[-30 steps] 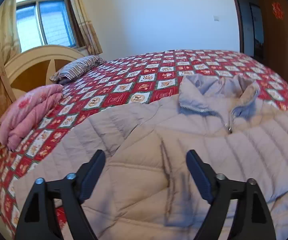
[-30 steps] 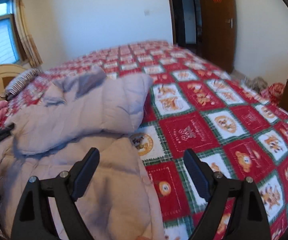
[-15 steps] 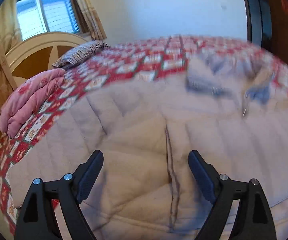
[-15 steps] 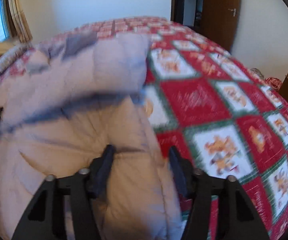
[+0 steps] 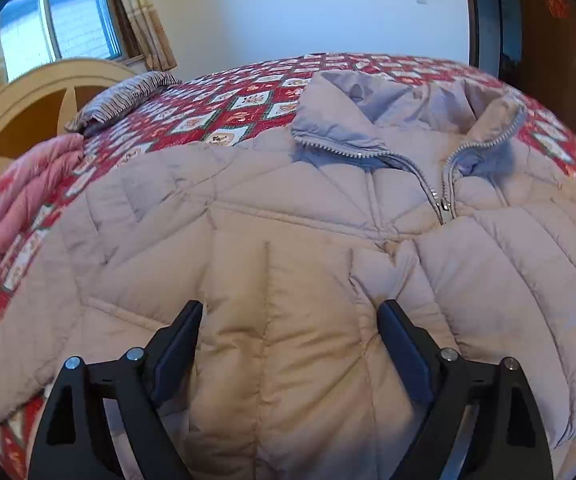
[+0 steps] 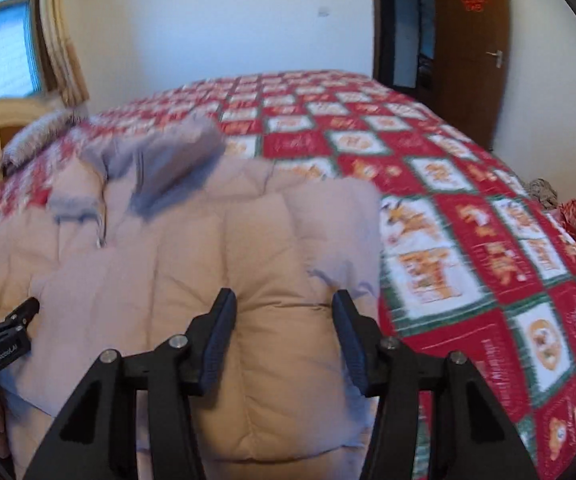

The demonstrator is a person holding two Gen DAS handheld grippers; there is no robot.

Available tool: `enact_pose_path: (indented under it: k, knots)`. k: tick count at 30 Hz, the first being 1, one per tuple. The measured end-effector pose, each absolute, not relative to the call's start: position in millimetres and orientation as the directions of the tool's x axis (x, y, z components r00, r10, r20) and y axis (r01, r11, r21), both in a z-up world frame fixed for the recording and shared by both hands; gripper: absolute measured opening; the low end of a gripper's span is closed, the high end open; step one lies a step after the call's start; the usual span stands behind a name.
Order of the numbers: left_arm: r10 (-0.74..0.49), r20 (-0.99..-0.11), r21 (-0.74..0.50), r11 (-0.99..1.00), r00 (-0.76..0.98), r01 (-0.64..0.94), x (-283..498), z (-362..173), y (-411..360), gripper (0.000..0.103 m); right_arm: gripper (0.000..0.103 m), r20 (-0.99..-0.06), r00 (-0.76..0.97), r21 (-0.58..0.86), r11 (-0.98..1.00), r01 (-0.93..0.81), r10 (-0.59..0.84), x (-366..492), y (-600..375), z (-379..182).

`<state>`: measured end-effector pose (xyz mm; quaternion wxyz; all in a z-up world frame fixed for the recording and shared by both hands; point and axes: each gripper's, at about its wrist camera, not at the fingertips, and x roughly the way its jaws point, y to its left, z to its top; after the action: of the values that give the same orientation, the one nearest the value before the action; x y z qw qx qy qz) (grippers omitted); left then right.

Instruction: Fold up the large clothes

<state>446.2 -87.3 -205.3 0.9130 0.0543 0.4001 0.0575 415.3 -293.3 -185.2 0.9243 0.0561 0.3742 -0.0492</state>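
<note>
A pale beige quilted down jacket (image 5: 327, 220) lies front-up on the bed, its zipper (image 5: 443, 204) partly undone below the grey-lined collar (image 5: 367, 120). My left gripper (image 5: 289, 320) is pushed down into the jacket's left front. Its jaws are wide and still opening, with a puffed panel between them that the pads do not pinch. On the jacket's (image 6: 208, 240) right-hand edge, my right gripper (image 6: 284, 308) is shut on a thick fold that fills the gap between its fingers. The left gripper's tip (image 6: 4, 320) shows at the right wrist view's left edge.
A red, white and green patchwork quilt (image 6: 467, 220) covers the bed. A folded pink blanket (image 5: 20, 200) and a striped pillow (image 5: 128, 96) lie by the wooden headboard (image 5: 28, 100). A brown door (image 6: 471, 40) and bundles on the floor (image 6: 575, 216) are at the right.
My right gripper swung left from over the quilt onto the jacket's edge and its jaws narrowed onto a fold. My left gripper sank lower onto the jacket.
</note>
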Motion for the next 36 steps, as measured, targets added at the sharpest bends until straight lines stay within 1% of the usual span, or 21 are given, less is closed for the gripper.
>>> enact_pose_path:
  k: [3,7,13,21,31,36]
  knots:
    - [0.143,-0.727,0.134,0.989,0.671,-0.066,446.5,-209.5,-85.7,0.094,0.056,-0.704,0.706,0.030,0.992,0.125,-0.068,412.2,-285.8,-195.8]
    - [0.148,-0.731,0.132,0.988,0.667,-0.074,446.4,-212.9,-84.5,0.097,0.056,-0.715,0.696,0.035,0.991,0.128,-0.064,414.2,-287.5,-201.9]
    - [0.156,-0.733,0.129,0.988,0.662,-0.089,446.1,-214.7,-82.5,0.099,0.057,-0.727,0.679,-0.022,0.991,0.133,-0.107,418.6,-278.6,-207.3]
    - [0.178,-0.736,0.158,0.983,0.653,-0.089,449.0,-218.4,-86.8,0.101,0.058,-0.729,0.665,-0.095,0.986,0.138,-0.163,421.2,-269.5,-209.9]
    - [0.174,-0.740,0.152,0.984,0.649,-0.090,449.5,-220.7,-87.1,0.102,0.058,-0.728,0.658,-0.131,0.981,0.141,-0.192,422.6,-265.9,-212.0]
    - [0.122,-0.782,0.115,0.992,0.611,-0.050,453.4,-208.9,-77.4,0.102,0.059,-0.728,0.655,-0.143,0.979,0.144,-0.203,423.8,-265.6,-212.6]
